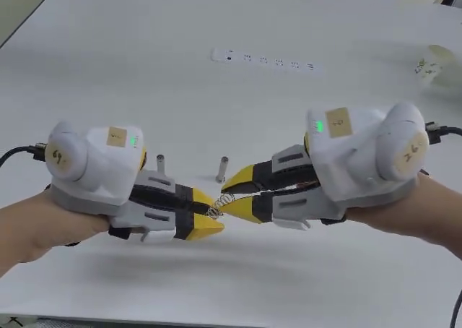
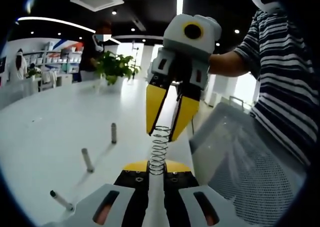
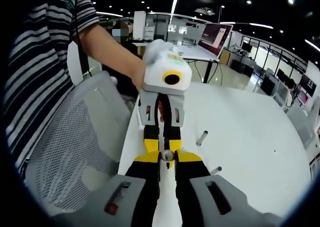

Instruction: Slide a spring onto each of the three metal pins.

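Currently the spring is off the table, suspended between the two grippers, which meet tip to tip in front of the person.

Left gripper: jaws pressed together on one end of the spring. In its own view the coils rise straight out of the closed tips.

Right gripper: jaws pinching the opposite end, kept apart only by the width of the coil. Its own view looks along the spring end-on.

Three pins stand upright in a row on the table, apart from the grippers. In the head view two of them stand just behind the tips. No spring can be made out on any pin, though they are small in every view.

Assessment: the two-ended hold looks like a handover or re-grip, meant to set the spring square in one gripper with its far end free. While both ends are clamped, neither can go over a pin, so one gripper must let go first.

Risk: the spring is light and flexible, so it may bend or flick away on release.
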Demonstrator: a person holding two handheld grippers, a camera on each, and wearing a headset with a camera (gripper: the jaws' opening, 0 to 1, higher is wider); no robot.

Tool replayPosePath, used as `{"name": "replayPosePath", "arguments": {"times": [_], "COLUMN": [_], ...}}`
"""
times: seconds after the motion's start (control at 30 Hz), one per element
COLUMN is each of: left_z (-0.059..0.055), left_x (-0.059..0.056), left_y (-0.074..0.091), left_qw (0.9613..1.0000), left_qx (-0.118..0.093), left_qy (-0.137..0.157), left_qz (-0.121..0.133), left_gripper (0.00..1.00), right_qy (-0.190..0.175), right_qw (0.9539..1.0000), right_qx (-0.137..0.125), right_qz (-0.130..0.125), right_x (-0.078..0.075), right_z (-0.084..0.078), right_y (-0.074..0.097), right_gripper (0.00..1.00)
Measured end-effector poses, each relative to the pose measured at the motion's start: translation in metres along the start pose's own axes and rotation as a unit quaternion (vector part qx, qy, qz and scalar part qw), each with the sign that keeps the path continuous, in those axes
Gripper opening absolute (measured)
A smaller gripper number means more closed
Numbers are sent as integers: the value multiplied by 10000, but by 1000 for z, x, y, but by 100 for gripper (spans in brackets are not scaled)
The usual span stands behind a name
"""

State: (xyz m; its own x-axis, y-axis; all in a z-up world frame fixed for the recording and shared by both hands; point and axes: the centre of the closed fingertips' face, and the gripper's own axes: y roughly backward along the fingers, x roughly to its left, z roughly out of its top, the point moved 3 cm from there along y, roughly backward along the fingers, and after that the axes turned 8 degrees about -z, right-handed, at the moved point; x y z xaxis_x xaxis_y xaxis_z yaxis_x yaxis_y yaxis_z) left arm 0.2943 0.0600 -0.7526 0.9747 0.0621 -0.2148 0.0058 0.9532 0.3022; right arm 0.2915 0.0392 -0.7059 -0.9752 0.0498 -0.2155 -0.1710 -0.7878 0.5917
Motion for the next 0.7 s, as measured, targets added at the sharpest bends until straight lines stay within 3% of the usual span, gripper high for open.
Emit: {"name": "replayPosePath", "arguments": {"times": [0.17, 0.7], "left_z": [3, 3], "left_x": [-1, 3], "left_y": [-2, 0], "left_qw": [10000, 9999], "left_qx": [27, 46], "left_qy": [-61, -51], "left_qz": [-18, 83], "left_gripper": [2, 2], "right_qy": [216, 515], "right_qw": [9997, 9986], "right_qx": [-65, -69], "right_qz": [-2, -114], "right_x": [2, -1], "right_z": [8, 8], "right_y": [-5, -5], "right_gripper": [8, 7]}}
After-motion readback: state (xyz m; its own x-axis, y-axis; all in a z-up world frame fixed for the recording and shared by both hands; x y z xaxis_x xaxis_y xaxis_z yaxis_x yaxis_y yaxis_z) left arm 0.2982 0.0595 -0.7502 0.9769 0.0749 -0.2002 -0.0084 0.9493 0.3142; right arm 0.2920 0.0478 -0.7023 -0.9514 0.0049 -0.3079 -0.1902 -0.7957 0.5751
